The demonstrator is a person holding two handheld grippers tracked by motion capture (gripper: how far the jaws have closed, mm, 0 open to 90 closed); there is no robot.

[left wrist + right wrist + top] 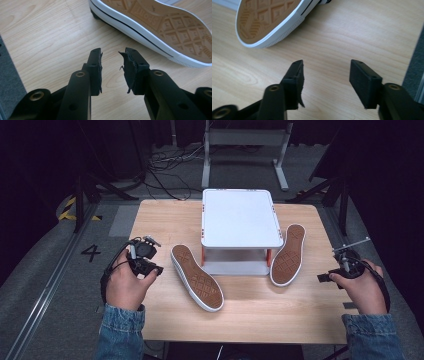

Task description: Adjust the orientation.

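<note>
Two sole-up shoes, left shoe point(197, 277) and right shoe point(288, 254), flank a white rack point(241, 217) as the empty left gripper point(113, 65) and right gripper point(325, 80), both agape, would best approach each sidewall squarely.

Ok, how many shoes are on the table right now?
2. One shoe lies sole-up left of the white stand, near the left hand-held gripper; the other shoe lies sole-up at the stand's right. None seems hidden.
</note>
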